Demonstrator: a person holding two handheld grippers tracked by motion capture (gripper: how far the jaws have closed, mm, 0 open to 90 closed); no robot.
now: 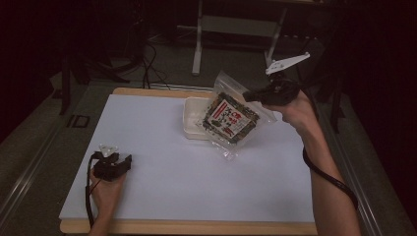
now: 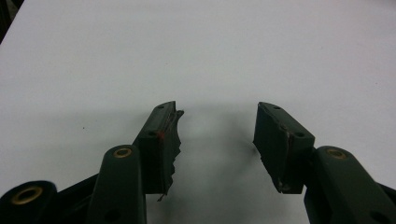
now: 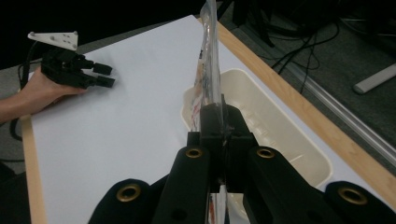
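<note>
Tongs right (image 3: 223, 122) clamp packet (image 1: 228, 118) edge-on | high view: label, over tray (image 1: 193, 118) | tongs left (image 2: 217, 135) agape

right gripper (image 1: 252, 94) clamped on snack bag (image 1: 230, 117), held tilted above cream tray (image 1: 193, 118) | left gripper (image 1: 125, 161) resting near-left on white table (image 1: 196, 167), jaws apart, empty

A clear snack packet (image 1: 230, 117) hangs tilted, partly over a cream tray (image 1: 193, 114).

left gripper (image 2: 217, 140): black, brass screws, frayed pad | right gripper (image 3: 223, 116): black, grey three-cornered plate, black cable
</note>
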